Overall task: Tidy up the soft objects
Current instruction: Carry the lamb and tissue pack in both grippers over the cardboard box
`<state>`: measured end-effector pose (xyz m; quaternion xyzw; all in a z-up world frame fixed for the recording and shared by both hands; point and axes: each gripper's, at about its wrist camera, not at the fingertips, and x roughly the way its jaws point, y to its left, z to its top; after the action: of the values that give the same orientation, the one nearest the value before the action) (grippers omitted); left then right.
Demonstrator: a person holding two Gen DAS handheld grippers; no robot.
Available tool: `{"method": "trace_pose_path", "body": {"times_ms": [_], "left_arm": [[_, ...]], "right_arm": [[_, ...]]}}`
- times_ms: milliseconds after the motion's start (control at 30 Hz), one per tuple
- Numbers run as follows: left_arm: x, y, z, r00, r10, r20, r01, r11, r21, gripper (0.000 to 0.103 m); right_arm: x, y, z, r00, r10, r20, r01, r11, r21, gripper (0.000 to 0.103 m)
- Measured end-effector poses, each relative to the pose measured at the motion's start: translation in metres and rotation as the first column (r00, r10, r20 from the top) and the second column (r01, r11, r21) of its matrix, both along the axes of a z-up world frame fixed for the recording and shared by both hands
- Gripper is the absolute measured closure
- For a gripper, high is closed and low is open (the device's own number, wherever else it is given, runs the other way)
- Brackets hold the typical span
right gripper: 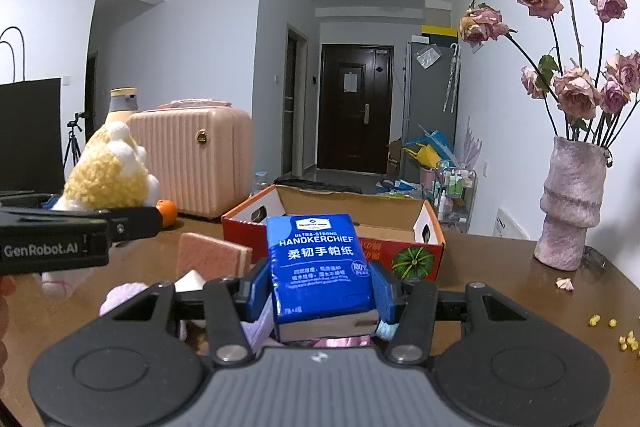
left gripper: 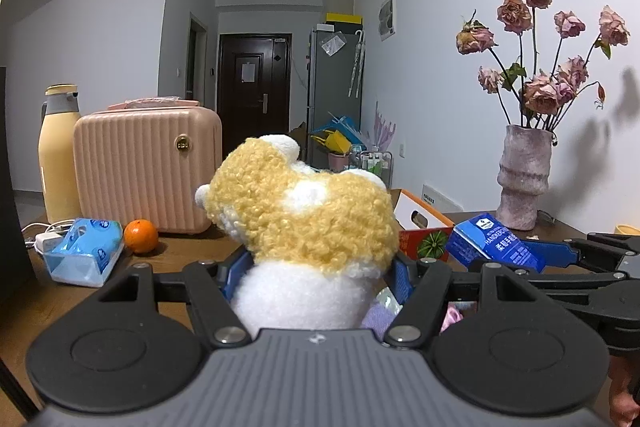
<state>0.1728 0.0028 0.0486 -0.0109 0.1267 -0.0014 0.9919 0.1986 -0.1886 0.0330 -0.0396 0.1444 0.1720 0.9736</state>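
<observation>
Two grips: right gripper [right gripper: 320,291] jaws clamp blue "ULTRA-STRONG HANDKERCHIEF" pack [right gripper: 320,263]; left gripper [left gripper: 316,279] jaws clamp plush toy [left gripper: 304,223].

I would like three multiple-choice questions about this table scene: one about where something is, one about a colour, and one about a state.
1. Where is the orange?
A. inside the cardboard box
B. on the table, in front of the pink suitcase
C. on top of the vase

2. What colour is the handkerchief pack?
A. blue
B. green
C. red

3. What is the state of the left hand-held gripper?
A. open and empty
B. closed on the plush toy
C. closed on the vase

Answers: 1 B, it lies on the table by the pink suitcase. 2 A, its wrapper is blue. 3 B, the plush toy sits clamped between its fingers.
</observation>
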Motion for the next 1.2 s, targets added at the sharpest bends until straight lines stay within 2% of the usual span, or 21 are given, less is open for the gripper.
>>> {"method": "trace_pose_path", "body": {"times_ms": [400,1200], "left_arm": [[0.037,0.001,0.006,1.0,0.028,0.006,-0.027,0.999,-0.024,0.035],[0.117,-0.014,0.007,0.999,0.053,-0.003,-0.053,0.998,-0.046,0.035]], "right_arm": [[0.036,0.004,0.008,1.0,-0.014,0.019,0.014,1.0,0.0,0.052],[0.115,0.004,0.001,0.998,-0.057,-0.018,0.058,0.998,0.025,0.052]]}}
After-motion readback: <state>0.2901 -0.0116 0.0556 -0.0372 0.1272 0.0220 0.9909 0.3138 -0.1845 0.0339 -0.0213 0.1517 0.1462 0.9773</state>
